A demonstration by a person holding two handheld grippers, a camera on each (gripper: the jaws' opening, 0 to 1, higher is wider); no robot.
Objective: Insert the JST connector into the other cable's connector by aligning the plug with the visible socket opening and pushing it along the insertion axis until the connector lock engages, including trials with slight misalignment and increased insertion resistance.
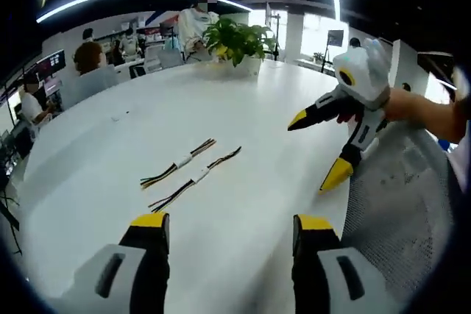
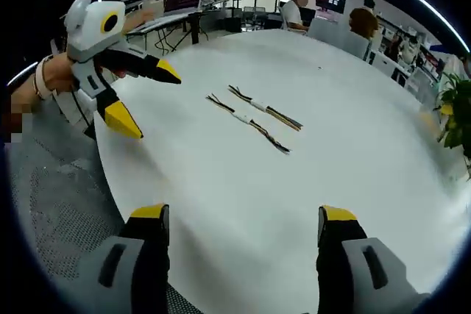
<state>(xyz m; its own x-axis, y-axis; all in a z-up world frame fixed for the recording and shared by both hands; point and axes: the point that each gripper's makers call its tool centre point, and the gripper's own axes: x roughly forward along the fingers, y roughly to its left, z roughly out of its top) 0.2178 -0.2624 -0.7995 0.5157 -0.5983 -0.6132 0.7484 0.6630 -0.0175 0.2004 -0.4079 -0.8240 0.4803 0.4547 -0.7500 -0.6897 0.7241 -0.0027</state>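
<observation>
Two cables (image 1: 179,162) (image 1: 196,177) lie side by side on the white worktop (image 1: 243,108), well ahead of both tools. The left tool (image 1: 232,224) and right tool (image 2: 245,215) hover spread, holding nothing (a potted plant (image 1: 237,40) stands at the far edge).

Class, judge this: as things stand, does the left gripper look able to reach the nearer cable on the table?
Probably yes. The left gripper is open, and bare table lies between it and the nearer cable; nothing stands in the way.
</observation>
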